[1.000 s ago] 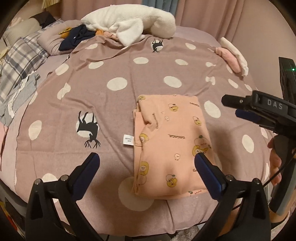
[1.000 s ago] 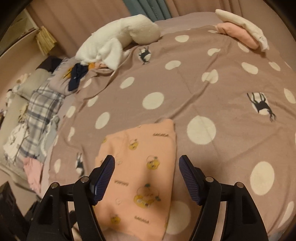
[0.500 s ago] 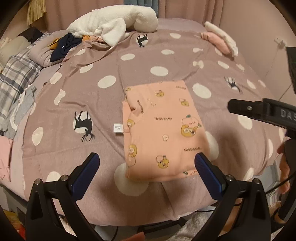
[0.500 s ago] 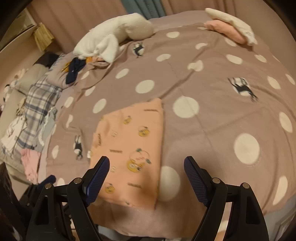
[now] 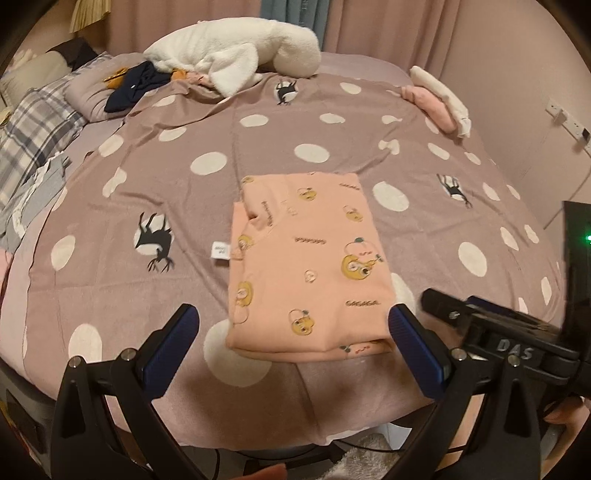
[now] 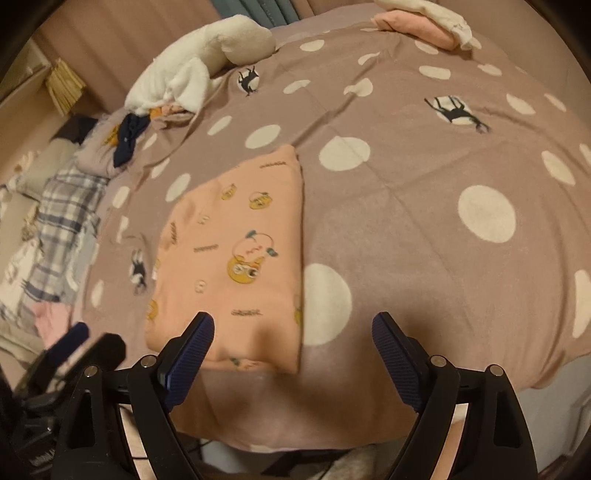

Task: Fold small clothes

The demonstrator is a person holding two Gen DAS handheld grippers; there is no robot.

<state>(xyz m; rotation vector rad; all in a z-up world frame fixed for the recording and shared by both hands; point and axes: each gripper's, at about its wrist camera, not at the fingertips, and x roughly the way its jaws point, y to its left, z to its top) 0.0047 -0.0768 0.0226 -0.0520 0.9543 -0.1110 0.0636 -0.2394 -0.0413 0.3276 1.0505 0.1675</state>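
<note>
On polka-dot bedspread (image 5: 155,206), folded peach garment (image 5: 306,266), pink curtains (image 5: 388,33) behind

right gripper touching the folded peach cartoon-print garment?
Cannot tell. Right wrist view: right gripper, jaws opening, overlaps the folded peach cartoon-print garment's near edge; no gap or contact shows.

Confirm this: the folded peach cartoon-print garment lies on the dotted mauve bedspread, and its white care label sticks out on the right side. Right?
Not quite. The folded peach cartoon-print garment does lie on the dotted mauve bedspread, but its white care label sticks out on the left side, as the left wrist view shows.
</note>
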